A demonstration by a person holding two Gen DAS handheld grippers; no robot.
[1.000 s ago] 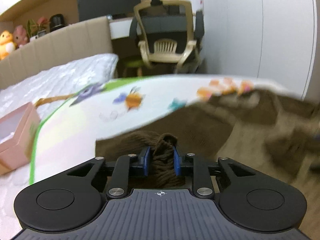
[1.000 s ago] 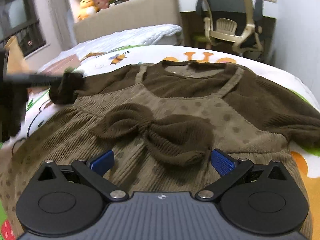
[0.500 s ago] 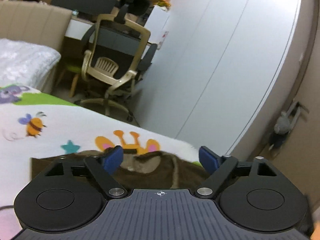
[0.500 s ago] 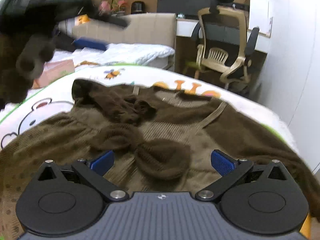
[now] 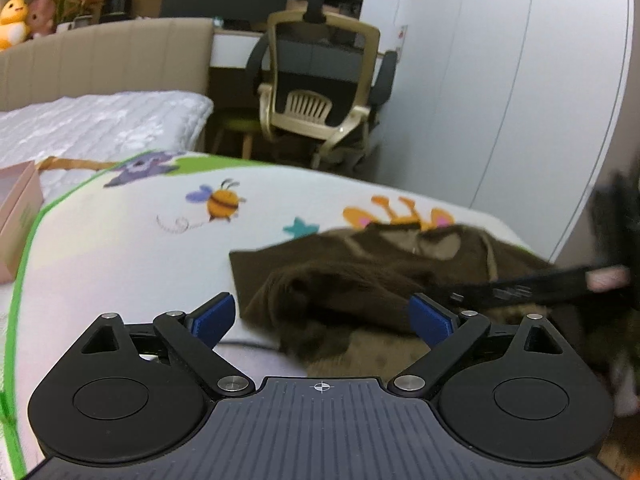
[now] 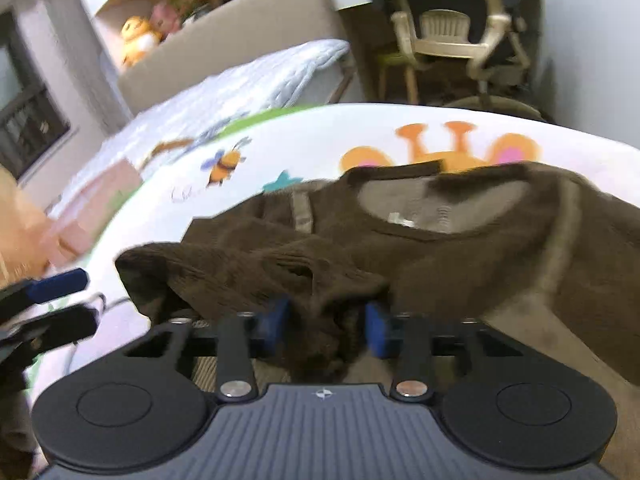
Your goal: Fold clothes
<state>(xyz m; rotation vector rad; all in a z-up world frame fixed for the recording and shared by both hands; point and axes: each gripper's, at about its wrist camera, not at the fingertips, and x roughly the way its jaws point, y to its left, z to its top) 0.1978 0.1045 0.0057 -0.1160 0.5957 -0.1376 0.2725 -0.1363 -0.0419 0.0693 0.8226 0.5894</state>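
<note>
A dark brown knit top with a tan dotted front lies on the cartoon-print mat. Its left sleeve is folded in over the chest in a bunched heap. My left gripper hovers open just before that heap, with nothing between its blue pads. My right gripper is shut on the bunched brown sleeve fabric, which fills the gap between its pads. The right gripper shows as a blurred dark bar in the left wrist view. The left gripper's fingers show at the left edge of the right wrist view.
A pink box sits at the mat's left edge. Behind the mat are a white quilted bed with a beige headboard, a desk chair and a white wardrobe wall. Plush toys stand on the headboard shelf.
The left gripper let go of the sleeve it had carried over the chest and now stands open. The right gripper moved in and shut on the bunched sleeve fabric.
</note>
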